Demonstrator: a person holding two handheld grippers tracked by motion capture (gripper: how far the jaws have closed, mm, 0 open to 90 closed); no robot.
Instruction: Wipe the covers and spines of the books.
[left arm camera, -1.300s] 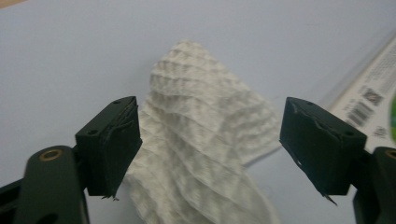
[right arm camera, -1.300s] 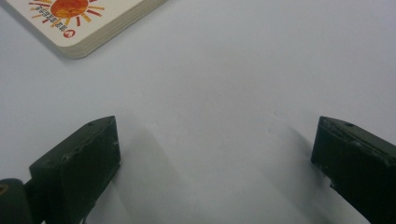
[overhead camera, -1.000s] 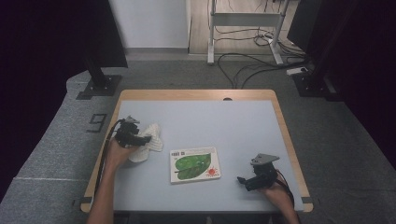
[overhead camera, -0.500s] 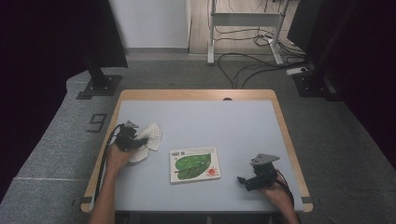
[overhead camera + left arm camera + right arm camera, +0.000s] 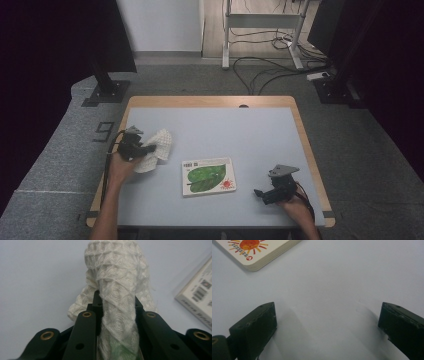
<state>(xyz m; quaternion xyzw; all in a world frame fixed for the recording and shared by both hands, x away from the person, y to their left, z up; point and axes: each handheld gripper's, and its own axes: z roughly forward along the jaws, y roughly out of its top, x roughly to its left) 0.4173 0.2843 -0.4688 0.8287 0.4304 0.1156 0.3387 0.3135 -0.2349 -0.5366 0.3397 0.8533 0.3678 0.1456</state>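
Looking down from the high view, the left gripper (image 5: 150,148) sits near the left edge of the counter (image 5: 260,130), its fingers clamped on a white waffle-weave cloth (image 5: 159,145) that bunches out toward the counter's far edge. The fingers have just been closing, with the cloth between them. A picture book (image 5: 208,176) with a green leaf and a red sun on its cover lies flat near the middle of the counter, closer to the near edge, apart from the cloth. The right gripper (image 5: 260,193) rests near the near right corner, just beside the book but not touching it.

From the left gripper view, both fingers (image 5: 85,332) squeeze a gathered ridge of the cloth (image 5: 117,290); the book (image 5: 200,295) lies off to the right.

From the right gripper view, the fingers (image 5: 254,325) stand wide apart over bare counter (image 5: 332,290), with the book's corner (image 5: 257,252) ahead at upper left.
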